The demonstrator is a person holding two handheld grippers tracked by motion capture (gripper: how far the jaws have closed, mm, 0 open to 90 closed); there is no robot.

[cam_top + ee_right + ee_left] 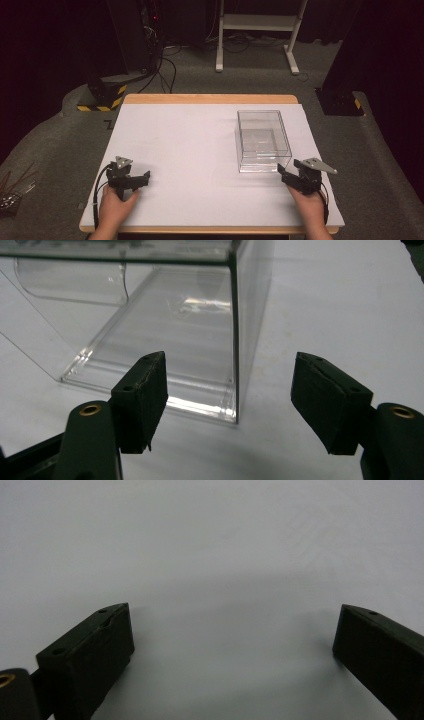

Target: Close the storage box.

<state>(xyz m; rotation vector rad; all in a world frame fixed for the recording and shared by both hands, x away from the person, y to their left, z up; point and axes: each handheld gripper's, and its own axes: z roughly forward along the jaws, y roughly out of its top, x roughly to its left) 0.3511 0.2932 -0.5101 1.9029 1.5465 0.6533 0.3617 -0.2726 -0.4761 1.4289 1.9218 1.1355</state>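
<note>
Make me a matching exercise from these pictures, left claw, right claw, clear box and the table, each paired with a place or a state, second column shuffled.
Column one:
1. left claw
2. right claw
3. clear box
4. table

Column two:
A. white top with a wooden edge
B. open, over bare table surface, near the front left
C. see-through, standing on the right half of the table
D. open, right by the box's near corner

Pairs: 1-B, 2-D, 3-C, 4-A
</note>
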